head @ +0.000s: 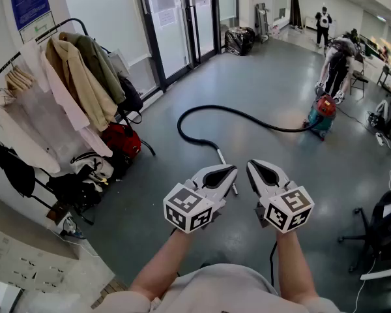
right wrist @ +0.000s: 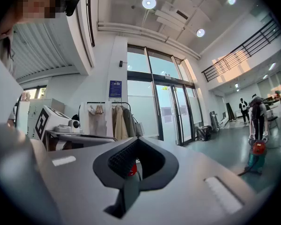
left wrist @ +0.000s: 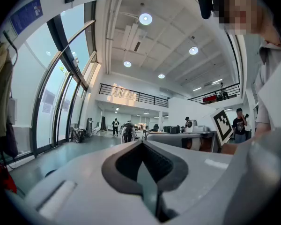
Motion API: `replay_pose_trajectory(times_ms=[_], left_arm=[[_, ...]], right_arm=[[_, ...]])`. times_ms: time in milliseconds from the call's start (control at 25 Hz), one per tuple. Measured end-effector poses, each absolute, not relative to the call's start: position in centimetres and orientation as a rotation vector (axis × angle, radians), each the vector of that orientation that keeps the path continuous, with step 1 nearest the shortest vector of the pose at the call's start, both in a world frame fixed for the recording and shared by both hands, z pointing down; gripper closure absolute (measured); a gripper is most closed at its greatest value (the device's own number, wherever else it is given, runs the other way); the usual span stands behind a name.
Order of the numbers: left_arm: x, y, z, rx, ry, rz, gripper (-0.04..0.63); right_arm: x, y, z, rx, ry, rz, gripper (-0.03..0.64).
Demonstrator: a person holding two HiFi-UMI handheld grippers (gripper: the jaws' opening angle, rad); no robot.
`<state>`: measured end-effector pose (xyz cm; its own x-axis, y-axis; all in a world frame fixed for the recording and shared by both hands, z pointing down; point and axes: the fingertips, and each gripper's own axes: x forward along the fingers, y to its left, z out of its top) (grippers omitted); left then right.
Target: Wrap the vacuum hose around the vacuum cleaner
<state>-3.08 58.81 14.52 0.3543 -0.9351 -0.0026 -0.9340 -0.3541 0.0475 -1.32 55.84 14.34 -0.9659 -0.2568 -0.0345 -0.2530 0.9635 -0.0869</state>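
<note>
A long black vacuum hose (head: 202,113) curves across the grey floor, ending in a metal wand (head: 225,167) close in front of me. Its far end reaches a small red and teal vacuum cleaner (head: 322,113), which also shows in the right gripper view (right wrist: 257,156). A person (head: 337,62) bends over the cleaner. I hold both grippers level at chest height above the floor, apart from the hose. My left gripper (head: 231,170) (left wrist: 141,142) is shut and holds nothing. My right gripper (head: 253,165) (right wrist: 136,139) is shut too, also with nothing in it.
A clothes rack (head: 65,83) with coats stands at the left, with a red bag (head: 121,140) and dark bags beneath. Glass doors (head: 176,18) line the far wall, a black sack (head: 238,41) beside them. An office chair (head: 386,230) sits at the right. Another person (head: 323,22) stands far off.
</note>
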Motion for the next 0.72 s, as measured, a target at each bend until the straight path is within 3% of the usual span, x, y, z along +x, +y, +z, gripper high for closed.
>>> replay_pose_trajectory(times_ms=[720], left_arm=[[-4.2, 59.0, 14.1, 2.569, -1.766, -0.045, 0.595]], right_arm=[[-2.5, 56.4, 14.4, -0.369, 3.066, -0.133, 0.592]])
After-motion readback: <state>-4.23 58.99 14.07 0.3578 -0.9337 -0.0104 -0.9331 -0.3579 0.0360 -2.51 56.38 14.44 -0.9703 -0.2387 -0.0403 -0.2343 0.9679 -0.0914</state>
